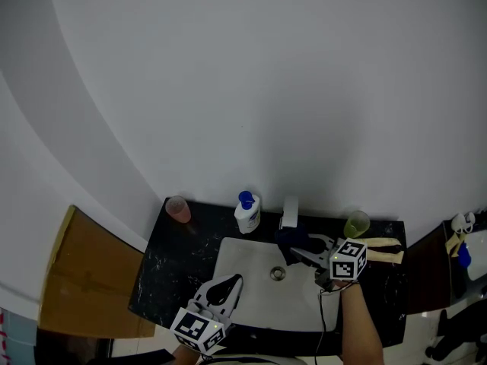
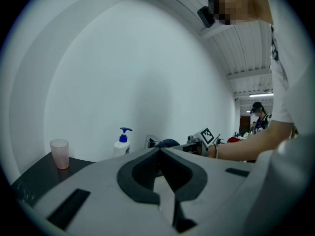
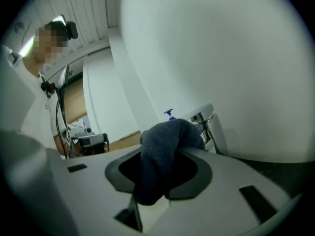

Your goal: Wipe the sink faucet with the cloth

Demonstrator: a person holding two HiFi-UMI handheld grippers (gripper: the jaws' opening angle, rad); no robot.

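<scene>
The chrome faucet [image 1: 289,212] stands at the back of the white sink [image 1: 247,276]. My right gripper [image 1: 303,252] is shut on a dark blue cloth [image 1: 288,239], which it holds against the faucet's base and spout. In the right gripper view the cloth [image 3: 165,149] bulges out of the jaws just in front of the faucet [image 3: 209,124]. My left gripper [image 1: 227,286] hovers over the sink's front left part, shut and with nothing in it. In the left gripper view, the faucet [image 2: 151,141] and the cloth [image 2: 169,143] show beyond my left gripper [image 2: 160,150].
A black counter [image 1: 171,261] surrounds the sink. On it stand a pink cup [image 1: 178,208] at the back left, a white soap bottle [image 1: 247,213] with a blue pump beside the faucet, and a yellow-green cup [image 1: 356,223] at the back right. A wooden-handled tool [image 1: 384,249] lies at the right.
</scene>
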